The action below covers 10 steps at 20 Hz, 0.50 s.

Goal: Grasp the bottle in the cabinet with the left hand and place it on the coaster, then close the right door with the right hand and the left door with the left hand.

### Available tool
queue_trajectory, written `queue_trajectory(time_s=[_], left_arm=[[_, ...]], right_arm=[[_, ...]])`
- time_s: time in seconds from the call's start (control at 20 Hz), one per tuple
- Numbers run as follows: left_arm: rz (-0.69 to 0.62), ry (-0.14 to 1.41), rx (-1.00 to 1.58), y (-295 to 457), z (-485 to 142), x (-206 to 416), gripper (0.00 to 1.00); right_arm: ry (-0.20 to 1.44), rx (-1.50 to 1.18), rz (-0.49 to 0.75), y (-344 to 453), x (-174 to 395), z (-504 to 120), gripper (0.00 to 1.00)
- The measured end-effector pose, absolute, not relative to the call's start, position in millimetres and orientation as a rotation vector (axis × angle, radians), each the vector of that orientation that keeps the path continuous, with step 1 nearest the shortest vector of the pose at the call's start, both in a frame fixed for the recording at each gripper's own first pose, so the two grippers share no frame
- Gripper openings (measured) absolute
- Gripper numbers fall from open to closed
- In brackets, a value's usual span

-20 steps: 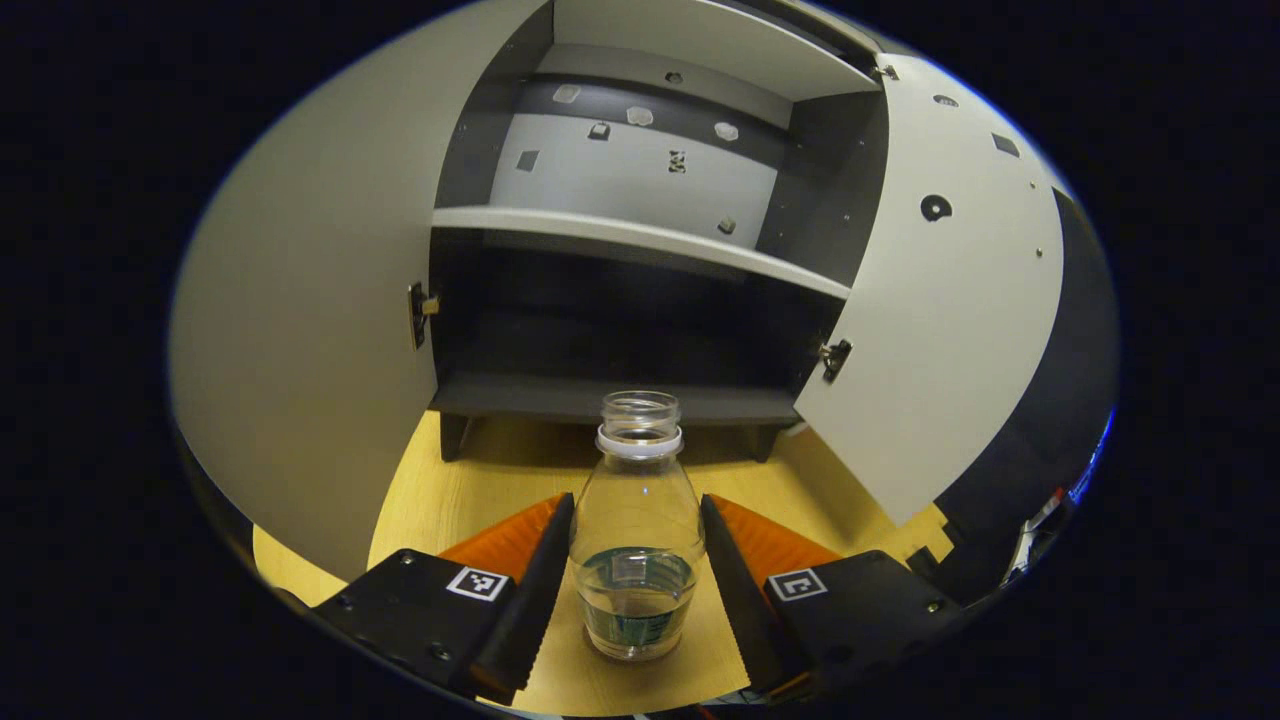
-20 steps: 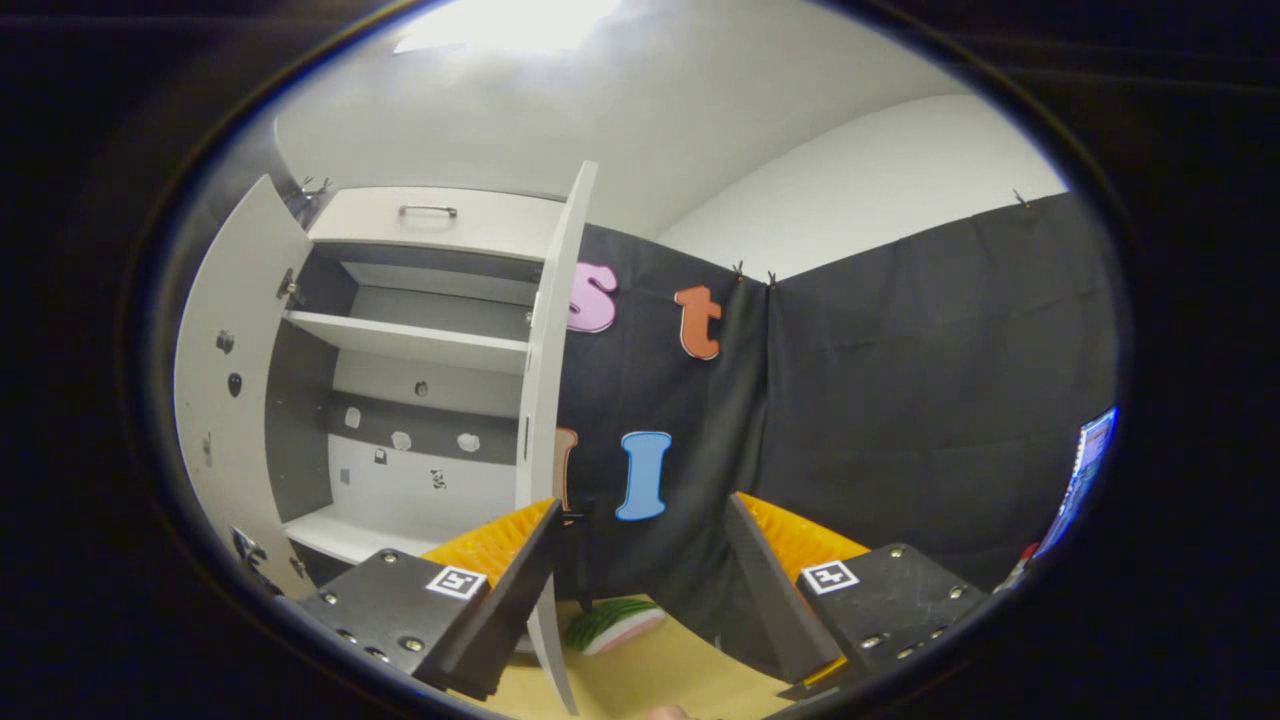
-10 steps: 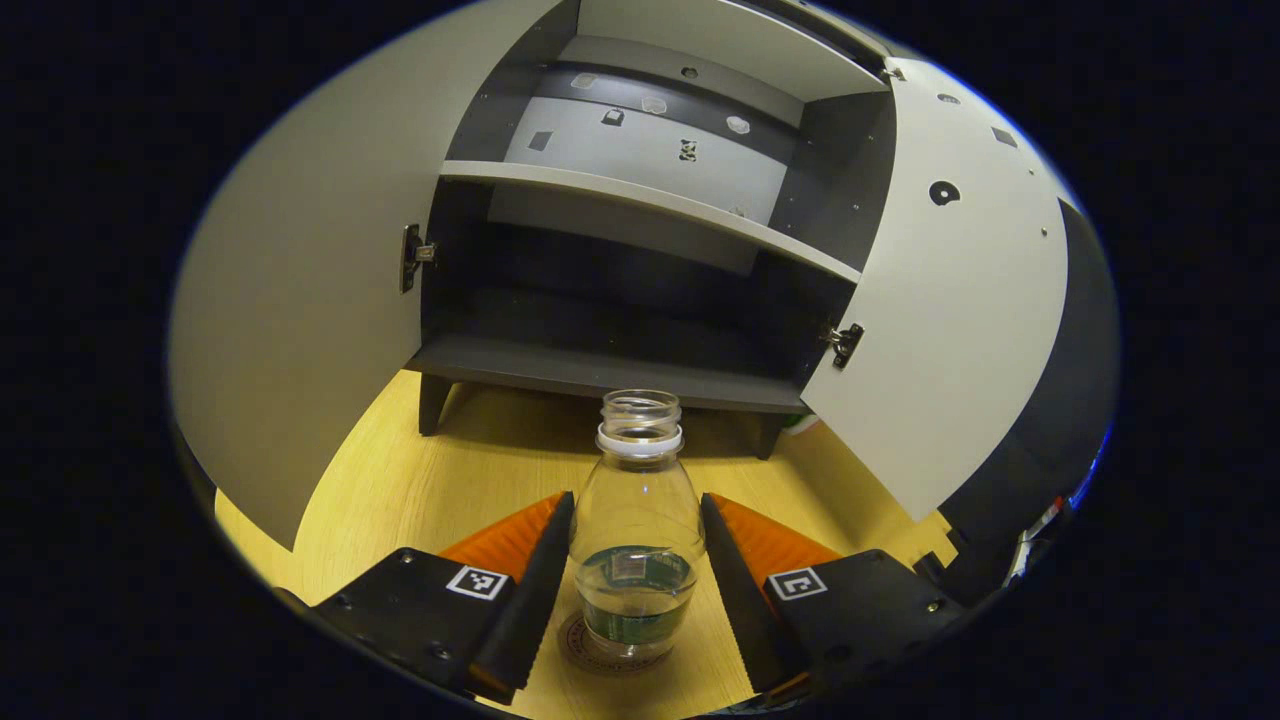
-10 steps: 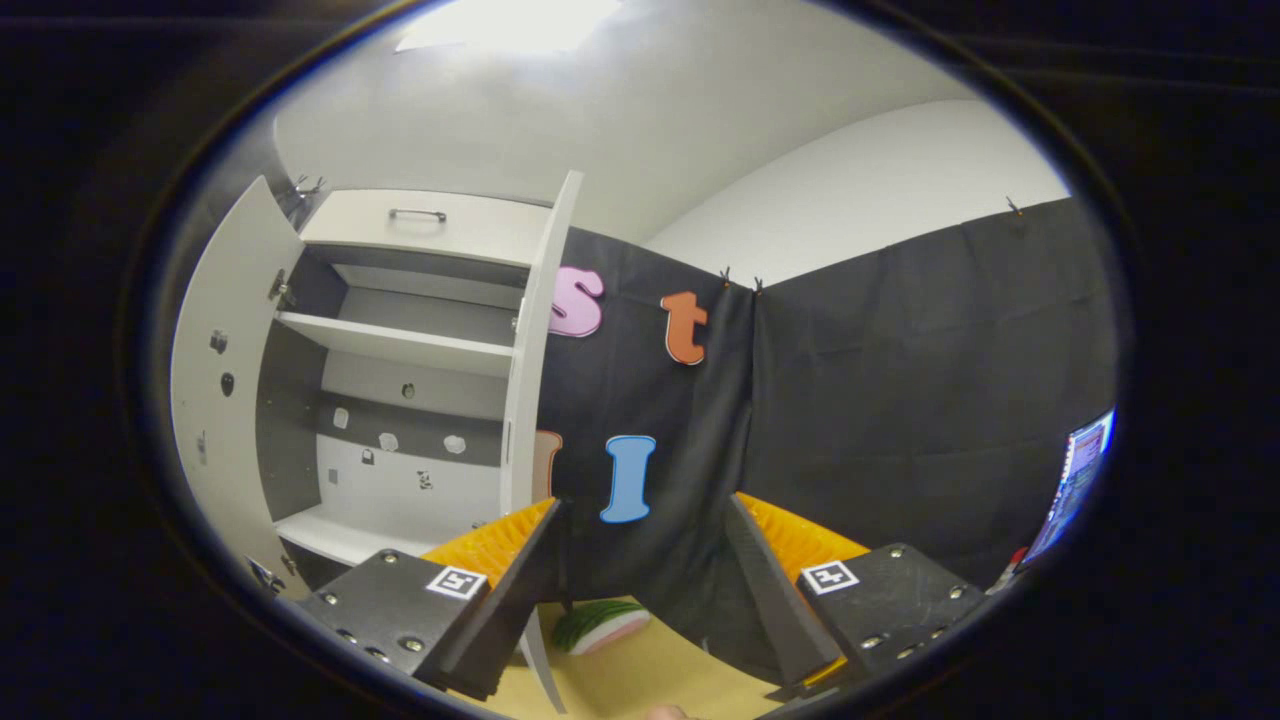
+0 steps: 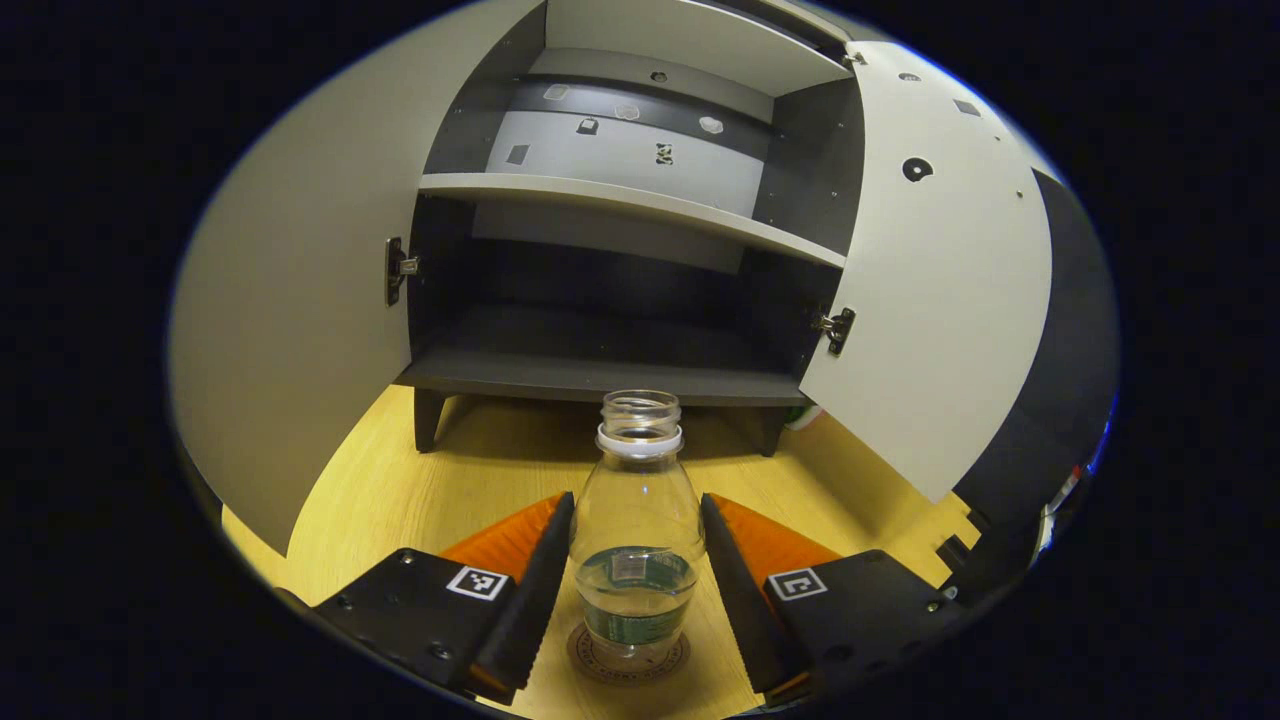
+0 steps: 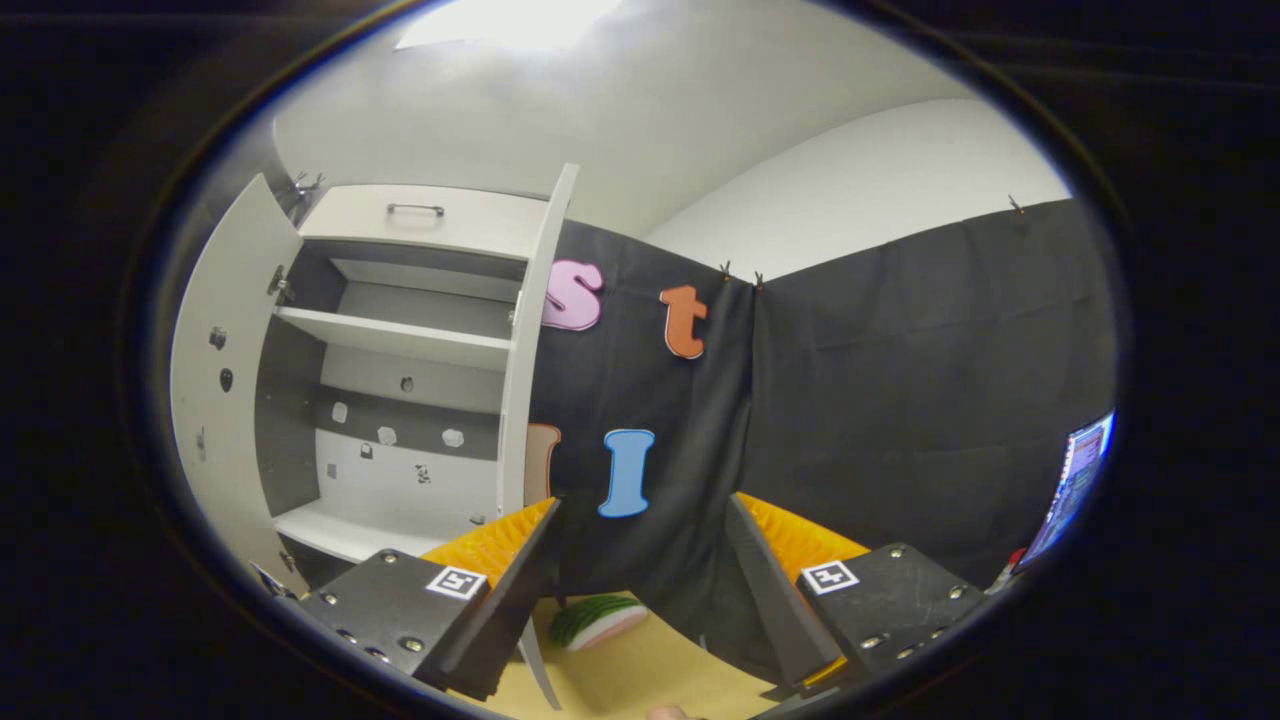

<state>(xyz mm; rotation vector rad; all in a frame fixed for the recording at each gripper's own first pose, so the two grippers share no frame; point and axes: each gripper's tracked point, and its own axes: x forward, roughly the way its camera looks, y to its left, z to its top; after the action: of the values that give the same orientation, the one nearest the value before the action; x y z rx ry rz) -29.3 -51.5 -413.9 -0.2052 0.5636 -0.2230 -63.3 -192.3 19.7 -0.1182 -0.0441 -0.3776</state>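
In the left gripper view, the bottle (image 5: 636,540) stands upright between the 2 fingers of the left hand-held gripper (image 5: 636,585), on the coaster (image 5: 628,655) on the table (image 5: 400,500). Beyond it stands the cabinet (image 5: 610,300), with the left door (image 5: 290,310) and right door (image 5: 940,290) swung out to either side. In the right gripper view, the cabinet lies ahead-left of the right hand-held gripper (image 6: 640,590).

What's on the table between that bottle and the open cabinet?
Nothing: in the left gripper view, bare yellow tabletop runs from the bottle, held over its coaster, to the cabinet.
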Motion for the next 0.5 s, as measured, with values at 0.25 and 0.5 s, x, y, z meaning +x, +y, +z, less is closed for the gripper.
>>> queue_trajectory(time_s=[0.25,0.5], left_arm=[[-0.253,0.574,-0.185,-52.1,-410.1,-43.0,0.8],[-0.278,0.595,-0.147,-54.1,-407.5,-59.2,0.8]], right_arm=[[-0.036,-0.126,-0.358,-186.4,-56.1,14.3,0.97],[-0.028,-0.118,-0.338,-180.7,-50.9,7.5,0.99]])
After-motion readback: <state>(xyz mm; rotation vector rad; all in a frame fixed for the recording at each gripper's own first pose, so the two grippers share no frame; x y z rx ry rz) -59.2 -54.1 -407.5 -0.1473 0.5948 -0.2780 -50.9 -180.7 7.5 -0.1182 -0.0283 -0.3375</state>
